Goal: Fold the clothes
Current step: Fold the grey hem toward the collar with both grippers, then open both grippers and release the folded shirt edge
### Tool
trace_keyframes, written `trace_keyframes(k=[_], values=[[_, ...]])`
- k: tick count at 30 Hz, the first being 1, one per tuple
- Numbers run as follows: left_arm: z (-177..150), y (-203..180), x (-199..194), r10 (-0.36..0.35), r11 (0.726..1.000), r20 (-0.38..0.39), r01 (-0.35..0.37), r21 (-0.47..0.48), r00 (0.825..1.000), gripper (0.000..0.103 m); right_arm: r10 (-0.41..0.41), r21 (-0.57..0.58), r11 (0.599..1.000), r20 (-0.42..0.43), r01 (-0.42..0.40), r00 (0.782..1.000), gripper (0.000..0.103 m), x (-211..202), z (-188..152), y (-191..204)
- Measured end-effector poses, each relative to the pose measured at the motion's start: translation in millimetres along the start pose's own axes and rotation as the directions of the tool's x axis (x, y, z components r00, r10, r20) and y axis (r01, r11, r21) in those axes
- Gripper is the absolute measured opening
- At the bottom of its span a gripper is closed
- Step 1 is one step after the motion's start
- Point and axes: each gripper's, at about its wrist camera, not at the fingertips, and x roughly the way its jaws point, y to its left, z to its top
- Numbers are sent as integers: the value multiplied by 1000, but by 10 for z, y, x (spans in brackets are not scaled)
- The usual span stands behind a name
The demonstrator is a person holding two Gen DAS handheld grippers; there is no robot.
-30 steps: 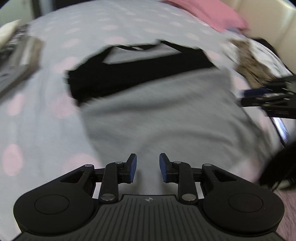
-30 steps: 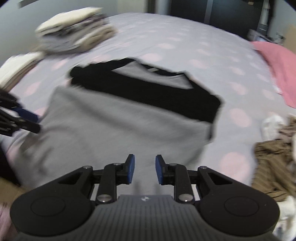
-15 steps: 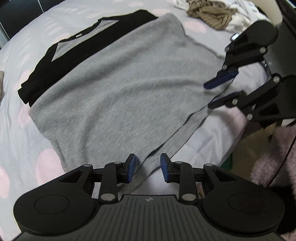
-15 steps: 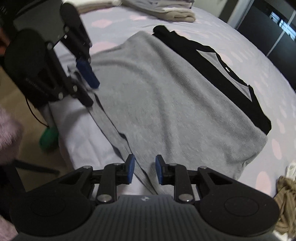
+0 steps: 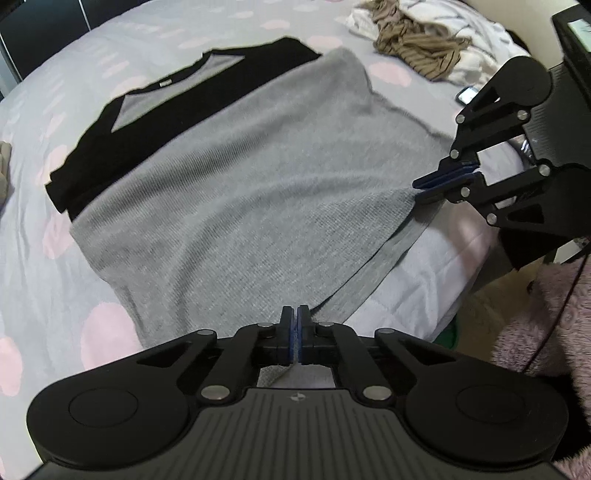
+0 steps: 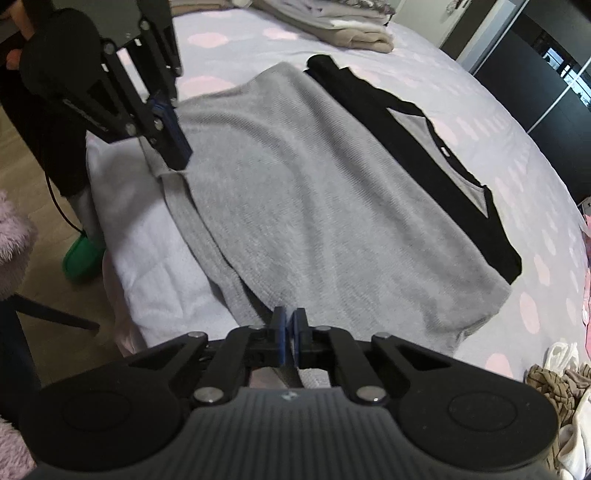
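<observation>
Both claws are being pressed fully together on the hem of the grey top (image 5: 236,206), the jaws having just been closing onto it: the left gripper (image 5: 297,334) is pinching the hem corner nearest its camera, and the right gripper (image 6: 288,338) is pinching the other hem corner, each with fabric caught between the pads. The top is being carried flat on the bed (image 5: 44,295), its hem lying along the near edge of the bed, where a little of the ribbed band is hanging toward the floor, and its black shoulders and collar (image 6: 436,147) pointing toward the far side. A thin pinch is being relied on, so one layer alone is likely being held at either corner; the lower layer would then be left behind when the hem is lifted. Uneven lifting would be skewing the fold. Farther off, a folded stack (image 6: 343,26) and a loose heap of striped clothes (image 5: 417,40) are lying near the far edge, apart from the top
</observation>
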Motion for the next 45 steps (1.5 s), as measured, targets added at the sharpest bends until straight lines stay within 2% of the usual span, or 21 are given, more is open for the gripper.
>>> trace_keyframes(k=[5, 9, 13, 17, 21, 23, 25, 28, 33, 39, 44, 45], values=[[-40, 24, -71, 2, 1000, -5, -2, 17, 1000, 0, 29, 19, 999, 2, -29, 1000, 5, -57, -16, -28], [-52, -83, 13, 59, 994, -2, -59, 92, 998, 1, 26, 9, 1000, -6, -26, 1000, 5, -26, 3, 4], [-70, -144, 83, 78, 989, -12, -76, 130, 997, 22, 27, 6, 1000, -12, -27, 1000, 5, -3, 21, 11], [-44, -183, 188, 92, 984, -9, -89, 153, 996, 25, 27, 1, 1000, -23, -27, 999, 5, 23, 31, 35], [-15, -262, 350, 138, 970, -12, -132, 206, 990, 25, 24, -6, 1000, -26, -24, 999, 5, 32, 52, 60], [-14, -272, 377, 134, 967, -16, -127, 222, 991, 22, 20, -4, 1000, -26, -20, 999, 5, 28, 54, 59], [-12, -269, 370, 127, 966, -14, -121, 229, 992, 2, 14, 0, 1000, -27, -14, 1000, 5, 25, 55, 50], [-8, -235, 251, 135, 968, 9, -134, 212, 991, 1, 4, 3, 1000, -24, -4, 1000, 5, 7, 56, 35], [-43, -212, 25, 97, 976, 14, -98, 197, 995, 1, 21, 6, 1000, -24, -21, 999, 5, -26, 68, 11], [-111, -376, 190, 69, 957, -68, -47, 286, 995, 1, 59, -52, 997, -79, -63, 995, 5, 71, 59, 117], [-166, -446, 272, 111, 943, -78, -80, 323, 991, 2, 42, -77, 996, -88, -49, 995, 6, 92, 42, 111], [-171, -441, 267, 117, 943, -79, -86, 320, 990, 5, 32, -84, 996, -85, -39, 996, 6, 87, 36, 113]])
